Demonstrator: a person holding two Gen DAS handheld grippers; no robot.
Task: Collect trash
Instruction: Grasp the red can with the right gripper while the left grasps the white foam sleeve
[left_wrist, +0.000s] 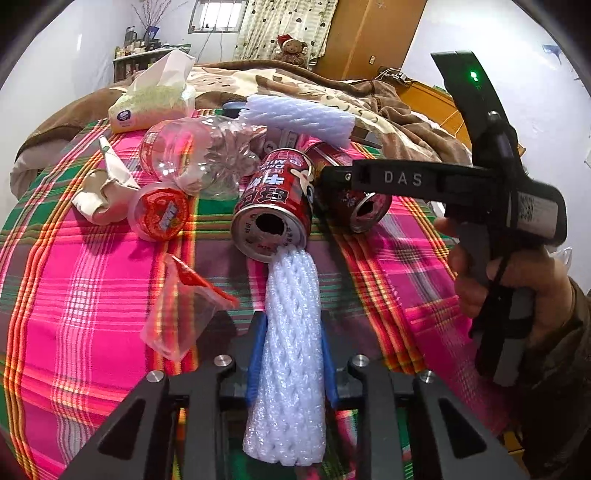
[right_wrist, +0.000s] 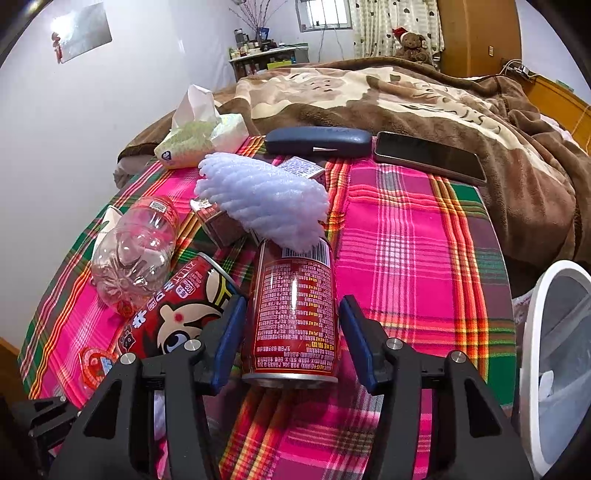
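Gripping a white foam-net sleeve (left_wrist: 290, 354), the left hand-held gripper (left_wrist: 291, 350) points at a red drink can (left_wrist: 275, 203) lying on the pink plaid bedcover (left_wrist: 85, 288). The right hand-held gripper (right_wrist: 291, 332), marked "DAS", brackets a second red can with small white print (right_wrist: 295, 314); its blue pads (right_wrist: 231, 332) seem just short of contact. Nearby lie a crushed clear plastic bottle (right_wrist: 135, 254), a tissue pack (right_wrist: 199, 136), a dark phone (right_wrist: 430, 157) and a white bin (right_wrist: 554, 354).

I see white walls (right_wrist: 110, 110) | barred window (left_wrist: 218, 14), daylit | heart curtain (left_wrist: 284, 26) | wooden wardrobe (left_wrist: 369, 37) | cluttered shelf (right_wrist: 266, 55) | brown blanket (right_wrist: 406, 99) on bed
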